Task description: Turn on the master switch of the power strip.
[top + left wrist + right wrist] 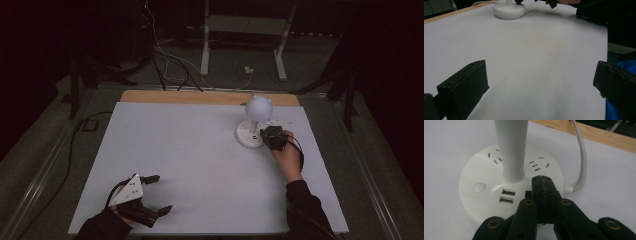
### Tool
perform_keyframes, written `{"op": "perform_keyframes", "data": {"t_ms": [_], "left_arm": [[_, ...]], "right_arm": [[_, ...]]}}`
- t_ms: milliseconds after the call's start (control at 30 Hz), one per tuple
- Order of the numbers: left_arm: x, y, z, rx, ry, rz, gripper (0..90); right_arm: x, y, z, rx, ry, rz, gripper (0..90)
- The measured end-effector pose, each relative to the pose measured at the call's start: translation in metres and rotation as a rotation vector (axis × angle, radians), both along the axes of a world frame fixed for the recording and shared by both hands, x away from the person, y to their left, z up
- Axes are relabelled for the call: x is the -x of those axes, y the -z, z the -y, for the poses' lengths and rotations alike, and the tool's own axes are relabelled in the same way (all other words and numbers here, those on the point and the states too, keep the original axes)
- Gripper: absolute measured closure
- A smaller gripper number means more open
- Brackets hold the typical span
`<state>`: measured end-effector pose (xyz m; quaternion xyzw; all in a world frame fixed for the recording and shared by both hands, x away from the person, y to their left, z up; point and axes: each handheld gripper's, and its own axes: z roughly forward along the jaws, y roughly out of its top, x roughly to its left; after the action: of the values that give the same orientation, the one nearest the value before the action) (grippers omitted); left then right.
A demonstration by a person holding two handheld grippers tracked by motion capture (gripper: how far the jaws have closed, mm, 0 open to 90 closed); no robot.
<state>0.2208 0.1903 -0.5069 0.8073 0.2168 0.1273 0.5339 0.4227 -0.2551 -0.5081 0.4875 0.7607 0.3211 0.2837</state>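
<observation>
High view first: I see my right gripper [270, 136] at the far right part of the white table sheet [190, 165], its black body set against the near right edge of the round white lamp base [248, 135], with my right hand [288, 159] behind it and a dark sleeve running off the bottom edge. That white desk lamp has a slim upright stem and a pale rounded shade [258, 106] above the base, and it stands close to the bare wooden strip [200, 97] at the table's far edge. From the right gripper view I read the jaws as fully closed, pads pressed together with nothing between them, and their joined tip [541, 181] sits over the top of the base [481, 195] just right of the white stem [511, 150]; whether the tip actually touches the plastic I cannot tell. Two USB ports [507, 196] and a round white button [479, 187] lie on the base to the left of the tip, socket slots sit further back, and a white cable [581, 162] leaves the base on the right. My left gripper [150, 195] rests well apart at the near left corner of the sheet, jaws spread wide and empty. Its own view shows bare white sheet between the two black jaws, with the lamp base [509, 10] far ahead.
</observation>
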Motion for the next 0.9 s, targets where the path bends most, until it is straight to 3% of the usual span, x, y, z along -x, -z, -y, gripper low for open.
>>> {"op": "perform_keyframes", "data": {"t_ms": [67,200,233,367,500,633,800,900], "left_arm": [[-0.001,0.0,0.0,0.005,-0.001,-0.003,0.1],[-0.001,0.0,-0.001,0.007,-0.002,-0.001,0.1],[-0.001,0.0,-0.001,0.007,-0.002,-0.001,0.1],[-0.001,0.0,0.0,0.006,-0.002,-0.002,0.1],[-0.001,0.0,0.0,0.007,-0.002,0.0,0.1],[-0.001,0.0,0.0,0.006,-0.001,-0.004,0.1],[-0.001,0.0,0.0,0.007,-0.002,-0.002,0.1],[-0.001,0.0,0.0,0.006,-0.001,-0.001,0.1]], "right_arm": [[-0.001,-0.005,0.001,-0.02,-0.008,-0.009,90.0],[0.002,-0.019,0.005,-0.078,-0.004,0.037,90.0],[0.002,-0.022,0.005,-0.073,-0.009,0.04,90.0],[0.005,-0.026,0.008,-0.073,-0.014,0.017,87.6],[0.01,-0.025,0.012,-0.109,-0.018,-0.008,82.8],[0.015,-0.025,0.011,-0.109,-0.033,-0.016,65.5],[0.019,-0.029,0.011,-0.147,-0.083,0.013,39.7],[0.021,-0.029,0.008,-0.129,-0.088,0.006,27.4]]}}
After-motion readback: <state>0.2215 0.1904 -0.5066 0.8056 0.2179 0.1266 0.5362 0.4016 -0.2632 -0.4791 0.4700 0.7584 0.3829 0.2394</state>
